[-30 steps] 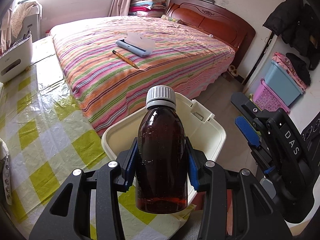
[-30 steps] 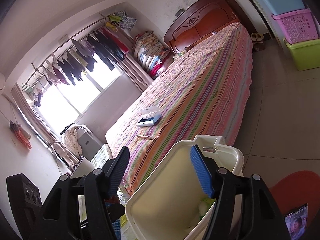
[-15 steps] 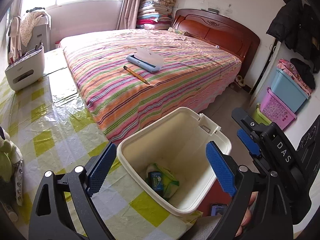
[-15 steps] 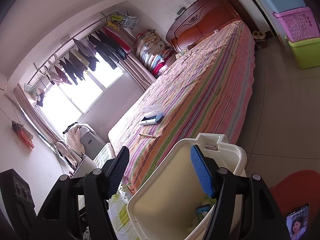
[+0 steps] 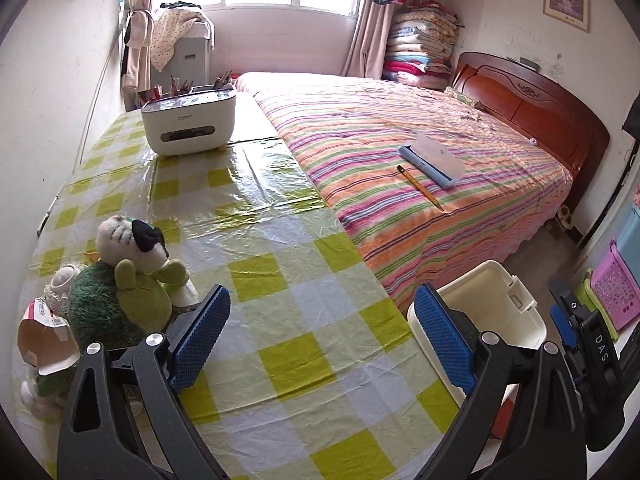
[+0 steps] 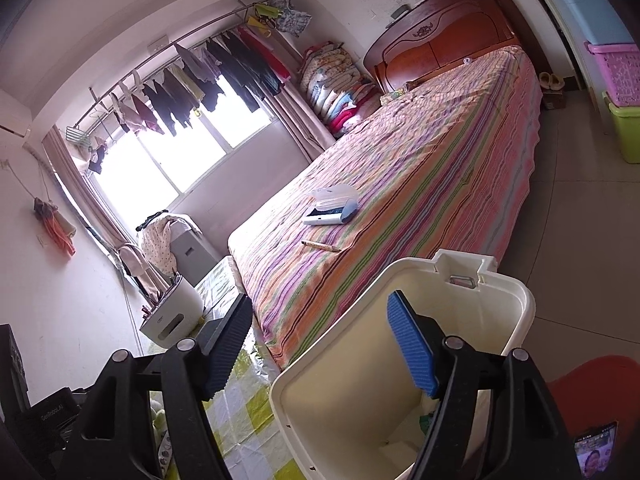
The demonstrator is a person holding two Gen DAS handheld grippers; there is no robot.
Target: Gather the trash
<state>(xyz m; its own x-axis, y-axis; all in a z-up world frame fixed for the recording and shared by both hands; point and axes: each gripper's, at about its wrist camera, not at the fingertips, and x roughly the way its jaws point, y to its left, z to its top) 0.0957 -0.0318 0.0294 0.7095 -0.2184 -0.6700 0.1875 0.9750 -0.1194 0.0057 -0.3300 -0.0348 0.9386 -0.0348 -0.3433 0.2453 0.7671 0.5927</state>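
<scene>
My left gripper [image 5: 322, 340] hangs over the yellow-checked table [image 5: 280, 240], its jaws opening wide with nothing between them. The cream trash bin [image 5: 486, 300] stands off the table's right edge, beside the right fingertip. My right gripper [image 6: 320, 346] is above the bin [image 6: 496, 292] with its jaws opening. One blue pad sits over the bin's inside and the other outside its near wall; neither presses on it. A green scrap [image 6: 424, 418] shows at the bin's bottom; the brown bottle is hidden. The right gripper [image 5: 576, 332] also shows beyond the bin.
Plush toys [image 5: 128, 280] and a torn brown carton [image 5: 44, 344] lie at the table's left. A white organiser box [image 5: 188, 124] stands at the far end. The striped bed [image 5: 400, 128] holds a pencil [image 5: 420, 188] and a blue case [image 5: 432, 160]. A red stool [image 6: 592, 380] bears a phone.
My left gripper let the brown bottle go into the bin, opened wide, then swung left and up over the table. My right gripper's jaws spread a little.
</scene>
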